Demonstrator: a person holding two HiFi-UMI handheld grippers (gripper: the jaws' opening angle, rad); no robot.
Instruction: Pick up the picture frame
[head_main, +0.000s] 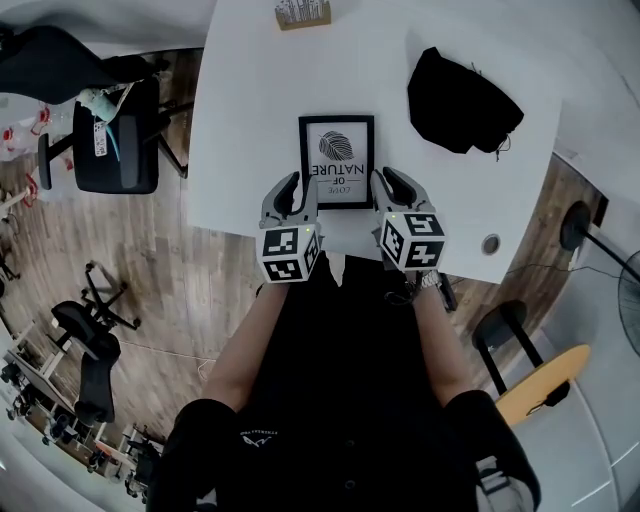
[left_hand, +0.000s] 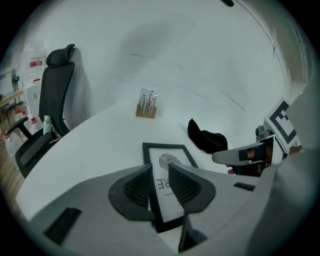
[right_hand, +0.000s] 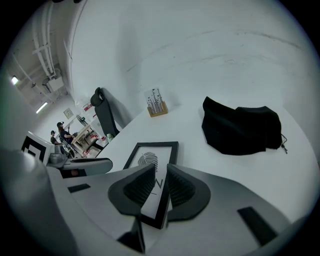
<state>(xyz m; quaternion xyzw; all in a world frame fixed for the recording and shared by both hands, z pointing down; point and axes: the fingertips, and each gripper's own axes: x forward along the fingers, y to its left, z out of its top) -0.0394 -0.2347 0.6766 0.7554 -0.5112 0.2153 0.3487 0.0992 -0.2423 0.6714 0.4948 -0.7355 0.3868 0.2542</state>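
Straddling the frame (head_main: 337, 160), flat on the desk (head_main: 250, 120): left tongs (head_main: 299, 186) pinched narrow on its left long rail, right tongs (head_main: 388, 183) likewise on the right rail. Long axis runs straight ahead between them. Neither sits nearer.

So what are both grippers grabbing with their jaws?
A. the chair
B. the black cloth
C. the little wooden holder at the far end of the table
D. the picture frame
D: the left gripper has its jaws either side of the left edge of the picture frame, and the right gripper has its jaws either side of the right edge.
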